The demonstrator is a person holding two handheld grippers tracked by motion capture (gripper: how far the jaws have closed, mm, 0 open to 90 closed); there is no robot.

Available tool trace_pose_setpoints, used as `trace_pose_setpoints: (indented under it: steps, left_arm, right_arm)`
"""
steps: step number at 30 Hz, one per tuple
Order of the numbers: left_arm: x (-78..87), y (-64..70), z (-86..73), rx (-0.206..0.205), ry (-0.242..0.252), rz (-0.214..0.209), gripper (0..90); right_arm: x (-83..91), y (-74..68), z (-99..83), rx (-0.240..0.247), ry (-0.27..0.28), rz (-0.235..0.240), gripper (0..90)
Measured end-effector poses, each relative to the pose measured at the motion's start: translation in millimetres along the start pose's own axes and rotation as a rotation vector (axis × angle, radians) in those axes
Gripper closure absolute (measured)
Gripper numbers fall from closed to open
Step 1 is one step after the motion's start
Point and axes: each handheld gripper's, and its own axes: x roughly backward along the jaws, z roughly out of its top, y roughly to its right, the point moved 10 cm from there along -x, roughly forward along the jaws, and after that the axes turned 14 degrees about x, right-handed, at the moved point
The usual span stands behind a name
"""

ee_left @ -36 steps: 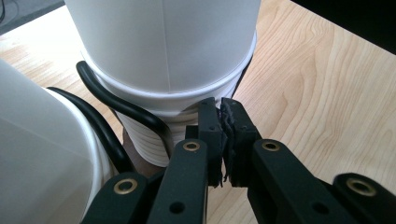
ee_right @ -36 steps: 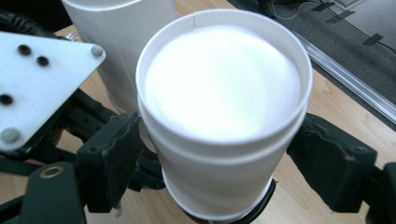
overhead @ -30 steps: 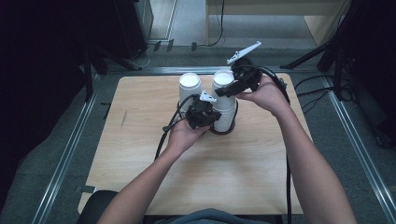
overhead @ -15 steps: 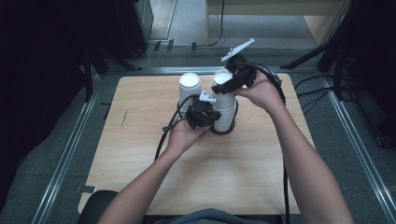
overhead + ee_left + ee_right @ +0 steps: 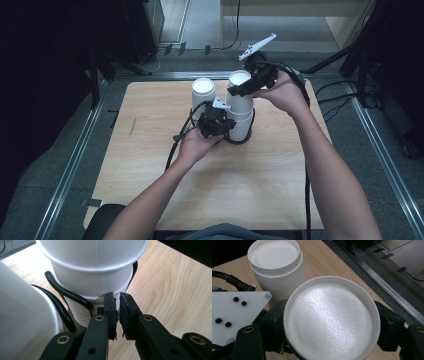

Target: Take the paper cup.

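Note:
A stack of upturned white paper cups (image 5: 241, 126) stands mid-table, its ribbed rims (image 5: 82, 312) close in the left gripper view. My right gripper (image 5: 245, 89) is shut on the top cup (image 5: 240, 100), one jaw on each side of its wall; the cup's flat bottom (image 5: 332, 315) sits between the jaws of the right gripper (image 5: 332, 323). My left gripper (image 5: 225, 127) is low against the stack's near-left side. Its jaws are shut with a thin gap, and the left gripper (image 5: 118, 302) touches the stack just under the top cup (image 5: 95, 262).
A second upturned white cup (image 5: 203, 90) stands just left of the stack, also seen as the cup (image 5: 275, 260). A black cable (image 5: 65, 292) loops round the stack's base. The wooden table (image 5: 150, 165) has bare room in front; metal rails run along its sides.
My right gripper has lifted the top cup slightly up the stack and tilted a little. The left gripper has stayed against the stack's base.

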Motion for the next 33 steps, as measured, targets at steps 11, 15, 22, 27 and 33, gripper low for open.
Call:
trace_pose_setpoints:
  steps: [11, 15, 22, 27, 33]
  left_arm:
    - [1.2, -1.4, -2.6, 0.009, -0.012, -0.023, 77.3]
    - [1.6, -1.0, -2.9, 0.014, -0.016, -0.042, 74.9]
    - [2.6, -2.8, -4.7, 0.011, -0.021, -0.048, 71.6]
    - [3.4, -2.5, -5.7, 0.008, -0.025, -0.057, 70.2]
    - [7.8, 2.4, -6.2, -0.025, -0.021, -0.092, 64.8]
  right_arm:
    - [32.7, 5.8, 22.5, -0.028, 0.016, -0.002, 24.9]
    - [44.4, 7.0, 30.4, -0.021, 0.038, -0.013, 25.0]
    - [74.2, 10.2, 38.3, -0.011, 0.04, -0.042, 25.0]
    - [91.6, 10.2, 37.3, -0.012, 0.045, -0.044, 25.0]
    - [107.6, -3.1, 25.8, -0.005, 0.042, 0.0, 24.9]
